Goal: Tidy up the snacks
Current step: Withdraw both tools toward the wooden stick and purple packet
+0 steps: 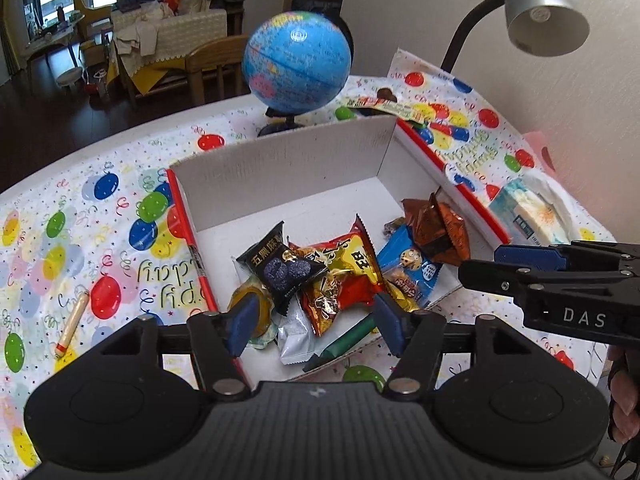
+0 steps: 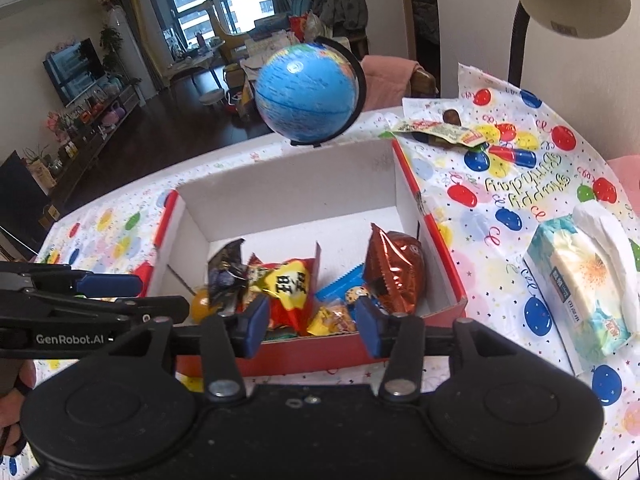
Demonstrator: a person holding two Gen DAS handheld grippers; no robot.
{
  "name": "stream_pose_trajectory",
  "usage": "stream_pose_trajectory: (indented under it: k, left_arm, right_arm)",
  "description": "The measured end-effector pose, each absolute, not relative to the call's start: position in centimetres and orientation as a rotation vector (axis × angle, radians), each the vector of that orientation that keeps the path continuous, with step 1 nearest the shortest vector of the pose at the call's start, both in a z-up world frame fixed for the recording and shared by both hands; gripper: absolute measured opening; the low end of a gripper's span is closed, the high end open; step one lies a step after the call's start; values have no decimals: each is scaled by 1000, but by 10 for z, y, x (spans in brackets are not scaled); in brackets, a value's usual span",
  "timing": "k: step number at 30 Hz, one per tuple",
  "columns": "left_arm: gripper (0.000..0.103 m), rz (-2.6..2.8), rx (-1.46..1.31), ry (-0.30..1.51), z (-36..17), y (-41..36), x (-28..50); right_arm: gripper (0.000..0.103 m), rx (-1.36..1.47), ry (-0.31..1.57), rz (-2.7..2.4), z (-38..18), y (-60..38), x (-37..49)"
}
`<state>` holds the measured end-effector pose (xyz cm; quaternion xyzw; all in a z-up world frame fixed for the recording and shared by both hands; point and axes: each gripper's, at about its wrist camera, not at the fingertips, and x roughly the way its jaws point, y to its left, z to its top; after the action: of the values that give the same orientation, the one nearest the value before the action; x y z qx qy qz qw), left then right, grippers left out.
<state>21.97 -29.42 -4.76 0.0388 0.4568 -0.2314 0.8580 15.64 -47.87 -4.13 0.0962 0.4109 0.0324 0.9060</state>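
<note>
A red and white cardboard box [image 1: 280,168] [image 2: 288,184] holds several snack packets: a black one [image 1: 280,270], a red and yellow one [image 1: 344,268] [image 2: 290,288], a blue cookie one [image 1: 408,264] and a brown foil one [image 1: 440,228] [image 2: 396,268]. My left gripper [image 1: 316,320] is open and empty, over the box's near edge. My right gripper [image 2: 312,320] is open and empty, just before the box's front wall; it also shows in the left wrist view [image 1: 500,268]. A yellow-green packet [image 1: 384,108] [image 2: 436,130] and a brown candy [image 2: 451,116] lie behind the box. A cream stick snack [image 1: 72,320] lies left of the box.
A blue globe [image 1: 298,66] [image 2: 308,96] stands behind the box. A tissue pack [image 1: 532,208] [image 2: 584,276] lies to the right. A grey desk lamp [image 1: 540,12] hangs over the right side. The balloon-print tablecloth [image 1: 100,240] covers the table.
</note>
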Motion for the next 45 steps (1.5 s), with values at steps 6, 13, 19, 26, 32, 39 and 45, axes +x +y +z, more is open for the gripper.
stream_pose_trajectory:
  k: [6, 13, 19, 26, 32, 39, 45]
  left_arm:
    - [66, -493, 69, 917, -33, -278, 211]
    - [71, -482, 52, 893, -22, -249, 204]
    - [78, -456, 42, 872, -14, -216, 200]
    - [81, -421, 20, 857, -9, -175, 200]
    - [81, -393, 28, 854, -11, -145, 204]
    - [82, -372, 36, 868, -22, -108, 214]
    - [82, -360, 33, 890, -37, -80, 229]
  right_arm:
    - [65, 196, 808, 81, -23, -461, 146]
    - [75, 192, 779, 107, -8, -433, 140]
    - [82, 181, 768, 140, -1, -404, 140]
    - [91, 169, 761, 175, 4, -368, 141]
    - [103, 175, 755, 186, 2, -342, 143]
    - [103, 137, 775, 223, -7, -302, 145]
    - [103, 98, 825, 250, -27, -266, 151]
